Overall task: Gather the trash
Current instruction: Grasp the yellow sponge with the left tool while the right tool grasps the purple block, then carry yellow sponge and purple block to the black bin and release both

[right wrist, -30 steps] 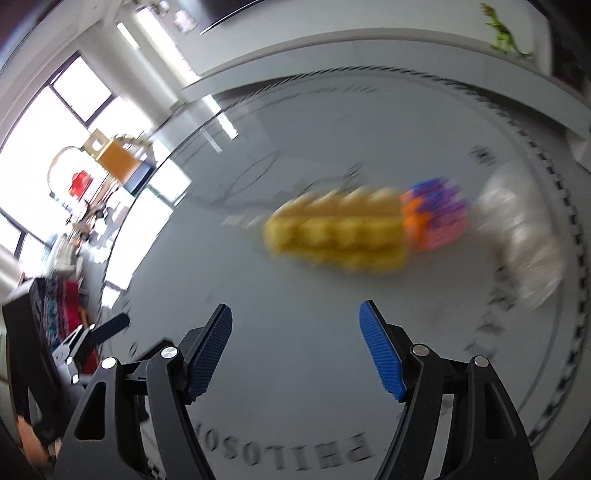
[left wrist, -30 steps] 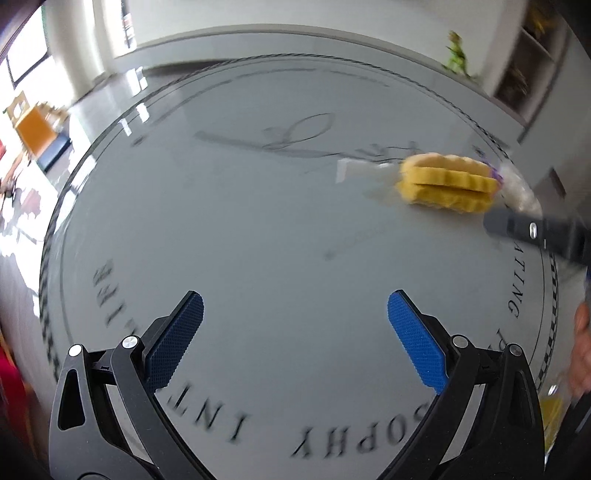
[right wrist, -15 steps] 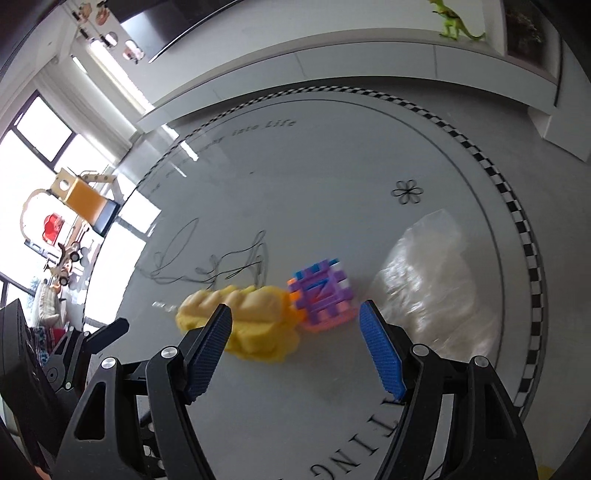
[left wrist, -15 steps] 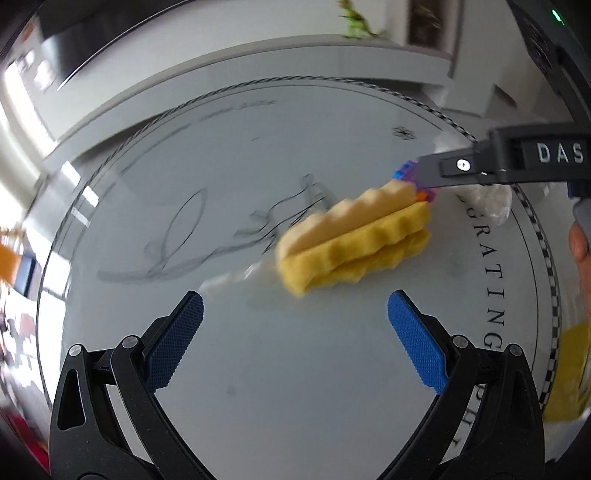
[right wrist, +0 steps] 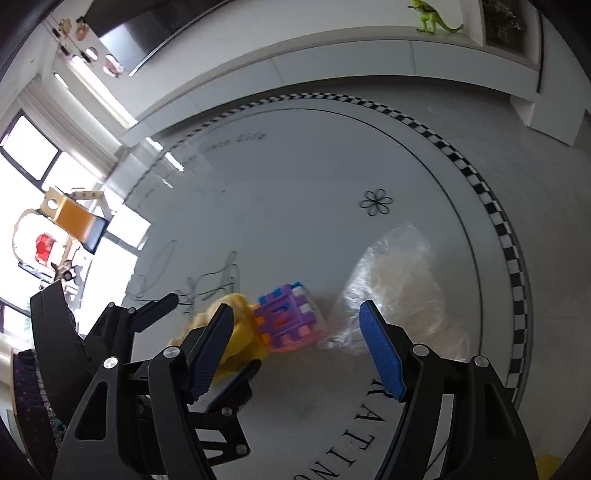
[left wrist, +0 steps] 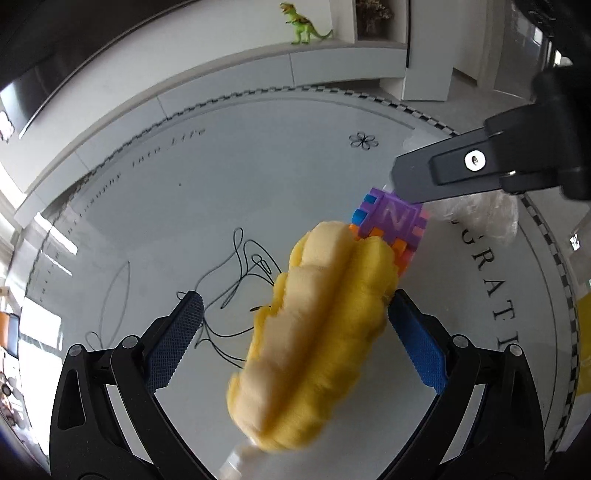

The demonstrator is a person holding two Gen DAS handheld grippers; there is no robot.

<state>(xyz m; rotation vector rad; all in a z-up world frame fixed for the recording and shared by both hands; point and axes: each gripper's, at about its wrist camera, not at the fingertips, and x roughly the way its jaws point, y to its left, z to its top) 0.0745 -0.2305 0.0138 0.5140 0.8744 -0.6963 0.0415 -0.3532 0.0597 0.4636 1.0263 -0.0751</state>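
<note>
A yellow wavy sponge (left wrist: 317, 332) lies on the round white table (left wrist: 258, 177), between the open fingers of my left gripper (left wrist: 295, 343); the right pad (left wrist: 417, 347) touches its side. A purple and orange block cube (left wrist: 395, 225) sits just beyond it. A crumpled clear plastic bag (right wrist: 402, 288) lies right of the cube. My right gripper (right wrist: 299, 343) is open, with the cube (right wrist: 288, 321) in front of its gap and the sponge (right wrist: 240, 321) behind its left finger. The left gripper (right wrist: 210, 350) shows in the right wrist view.
The table has a checkered rim (right wrist: 491, 206), printed lettering and a flower mark (right wrist: 376, 203). A green toy dinosaur (left wrist: 303, 26) stands on a white ledge beyond the table. Something yellow (left wrist: 583, 339) lies at the right edge.
Both grippers moved forward toward the objects. The sponge now sits between my left fingers; the cube and bag are closer to my right gripper. Both stayed open.
</note>
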